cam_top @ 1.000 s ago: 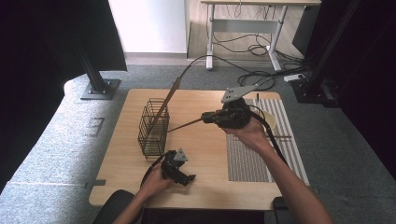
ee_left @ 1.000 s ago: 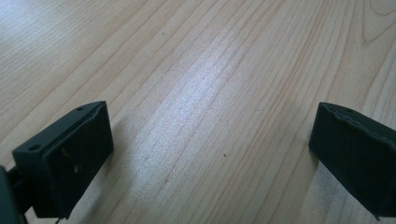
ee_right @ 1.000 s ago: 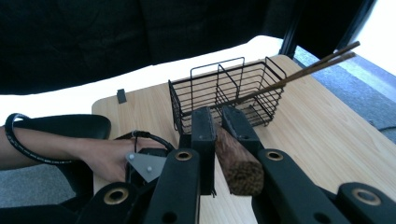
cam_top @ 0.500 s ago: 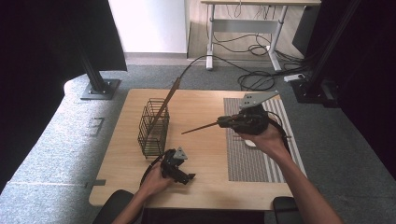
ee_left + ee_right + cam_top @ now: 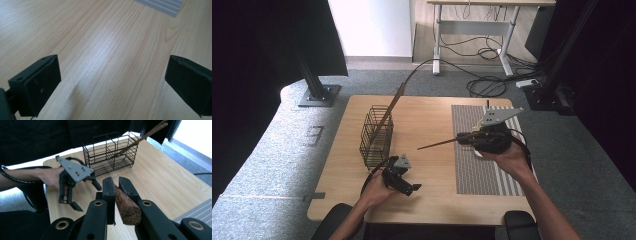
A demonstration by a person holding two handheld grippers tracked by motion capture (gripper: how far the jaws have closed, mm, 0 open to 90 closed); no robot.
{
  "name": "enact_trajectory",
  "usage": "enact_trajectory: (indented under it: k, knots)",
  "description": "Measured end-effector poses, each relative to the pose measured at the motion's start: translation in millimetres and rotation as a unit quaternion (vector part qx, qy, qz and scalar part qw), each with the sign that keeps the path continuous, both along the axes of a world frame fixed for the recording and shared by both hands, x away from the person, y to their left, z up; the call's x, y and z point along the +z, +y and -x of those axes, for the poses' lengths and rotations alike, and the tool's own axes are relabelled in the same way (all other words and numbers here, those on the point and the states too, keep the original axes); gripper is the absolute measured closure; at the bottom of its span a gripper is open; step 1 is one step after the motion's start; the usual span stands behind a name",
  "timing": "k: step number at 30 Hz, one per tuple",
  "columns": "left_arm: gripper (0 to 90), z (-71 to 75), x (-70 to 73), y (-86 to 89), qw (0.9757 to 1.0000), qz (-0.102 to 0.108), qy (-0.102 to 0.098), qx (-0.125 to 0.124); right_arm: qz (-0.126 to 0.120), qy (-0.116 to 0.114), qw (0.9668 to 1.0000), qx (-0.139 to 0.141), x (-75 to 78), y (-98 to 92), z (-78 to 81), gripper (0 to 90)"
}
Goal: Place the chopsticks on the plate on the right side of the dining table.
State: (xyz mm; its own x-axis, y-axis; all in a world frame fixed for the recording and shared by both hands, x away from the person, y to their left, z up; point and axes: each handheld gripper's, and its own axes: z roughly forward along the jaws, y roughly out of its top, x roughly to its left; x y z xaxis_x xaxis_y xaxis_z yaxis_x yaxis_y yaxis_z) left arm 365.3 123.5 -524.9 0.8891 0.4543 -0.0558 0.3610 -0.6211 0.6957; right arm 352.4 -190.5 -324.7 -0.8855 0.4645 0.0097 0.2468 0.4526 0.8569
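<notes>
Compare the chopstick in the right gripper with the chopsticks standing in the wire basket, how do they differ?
The held chopstick lies nearly level above the table, clamped at its thick end by the right gripper; the basket chopsticks lean steeply, tips down inside the wire basket, untouched. The held one is single; the basket seems to hold a pair. All are slim, dark brown wooden sticks.

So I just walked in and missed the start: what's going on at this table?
A person works two hand-held tongs at a wooden table. The right tongs are shut on a brown chopstick, held above the table with its tip toward the wire basket, where other chopsticks already lean. The left tongs sit open and empty near the table's front edge. A striped mat lies on the right.
</notes>
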Motion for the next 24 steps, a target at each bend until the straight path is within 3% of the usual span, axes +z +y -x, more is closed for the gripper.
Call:
enact_trajectory:
  k: [8, 14, 24]
  knots:
    - [0.0, 2.6, 14.3, 0.2, 0.9997, 0.017, -0.012, -0.015, 0.008, 0.004, 0.9999, 0.010, -10.5, 0.7, 7.4, 82.9]
    - [5.8, 5.4, 22.4, 2.7, 0.9990, 0.030, -0.023, -0.024, 0.009, 0.009, 0.9997, 0.021, -20.0, 3.8, 12.5, 82.9]
    - [17.8, 8.5, 25.2, 1.6, 0.9978, 0.032, -0.041, -0.042, 0.012, 0.020, 0.9990, 0.037, -38.0, 11.8, 17.3, 82.9]
